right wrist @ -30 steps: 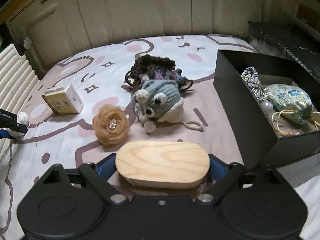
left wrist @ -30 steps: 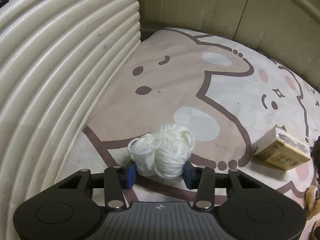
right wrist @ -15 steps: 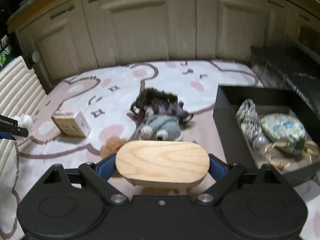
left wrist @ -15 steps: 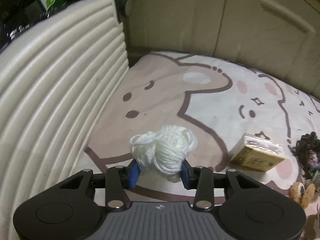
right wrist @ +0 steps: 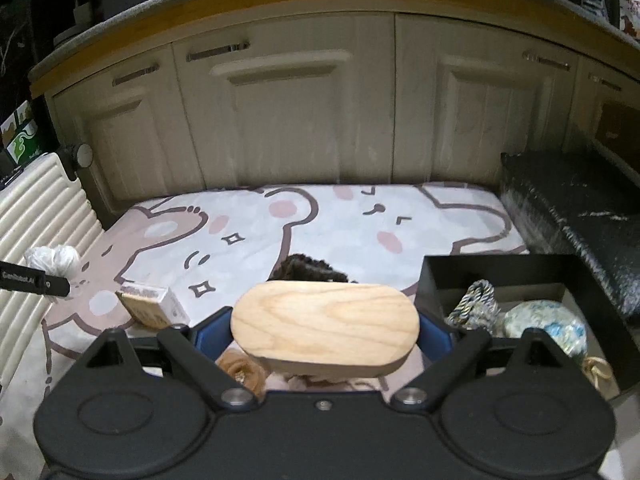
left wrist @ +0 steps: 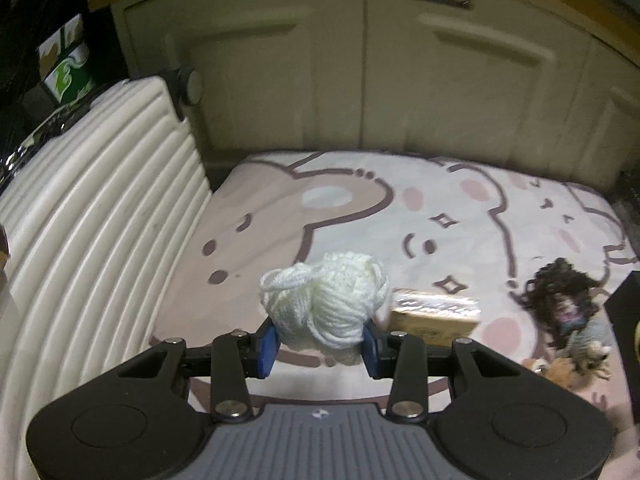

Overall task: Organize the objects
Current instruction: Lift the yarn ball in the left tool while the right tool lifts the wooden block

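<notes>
While both tools were held up off the cartoon-print mat [right wrist: 328, 216], the black box [right wrist: 500, 268] sat low on the right side of the right wrist view, just beside the right tool [right wrist: 325, 330] and well apart from the left tool [left wrist: 319, 340], so the right hand was clearly nearer the drop spot. Right tool was closed on the ends of a wooden oval block [right wrist: 325, 326], long axis running sideways across the jaws; the box lay forward-right of it, already holding a braided rope piece [right wrist: 476, 304] and a floral pouch [right wrist: 546, 324]. Left tool was clamped on a white yarn ball [left wrist: 326, 300], with a small cardboard box [left wrist: 434, 316] behind it on the mat. Compared with a second ago, both tools sat higher and tilted up, cupboard doors [right wrist: 304, 120] now filling the view, and the crochet toy was mostly hidden behind the block.
</notes>
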`<state>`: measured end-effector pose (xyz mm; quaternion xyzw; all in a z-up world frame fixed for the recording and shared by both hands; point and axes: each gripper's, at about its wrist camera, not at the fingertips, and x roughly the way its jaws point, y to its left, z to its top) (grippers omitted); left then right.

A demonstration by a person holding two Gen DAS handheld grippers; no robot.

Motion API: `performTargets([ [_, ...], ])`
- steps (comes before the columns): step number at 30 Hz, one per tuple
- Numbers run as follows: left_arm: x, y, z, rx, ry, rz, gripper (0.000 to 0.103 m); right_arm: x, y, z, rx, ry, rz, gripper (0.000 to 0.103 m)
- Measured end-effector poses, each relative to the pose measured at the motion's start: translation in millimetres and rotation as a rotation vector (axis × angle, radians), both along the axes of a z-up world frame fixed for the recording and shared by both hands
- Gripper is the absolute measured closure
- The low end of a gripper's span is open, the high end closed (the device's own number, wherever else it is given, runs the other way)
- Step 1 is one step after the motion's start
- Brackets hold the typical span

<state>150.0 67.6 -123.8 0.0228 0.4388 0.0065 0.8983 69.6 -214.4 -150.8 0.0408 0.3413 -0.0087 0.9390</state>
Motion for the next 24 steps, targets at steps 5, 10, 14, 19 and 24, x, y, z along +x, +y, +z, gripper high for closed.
performTargets([
  [5, -7.2, -20.8, 13.5, -0.002, -0.025, -0.050, 0.060, 0.0, -8.8, 8.6, -0.013, -0.014, -0.008, 0.009],
  [10, -14.8, -40.8, 26.0, -0.001, -0.059, -0.097, 0.060, -1.2, -18.0, 17.4, -0.025, -0.028, -0.011, 0.009],
  [14, -20.2, -56.2, 34.2, -0.006, -0.077, -0.132, 0.060, -2.7, -27.6, 24.5, -0.025, -0.035, -0.018, 0.009],
  [19, -26.7, -73.6, 43.3, -0.007, -0.099, -0.164, 0.060, -4.8, -39.1, 31.2, -0.015, -0.039, -0.025, 0.009],
  [24, -32.9, -87.5, 52.2, -0.037, -0.112, -0.181, 0.060, -8.7, -51.4, 40.8, -0.032, -0.046, -0.018, 0.009],
])
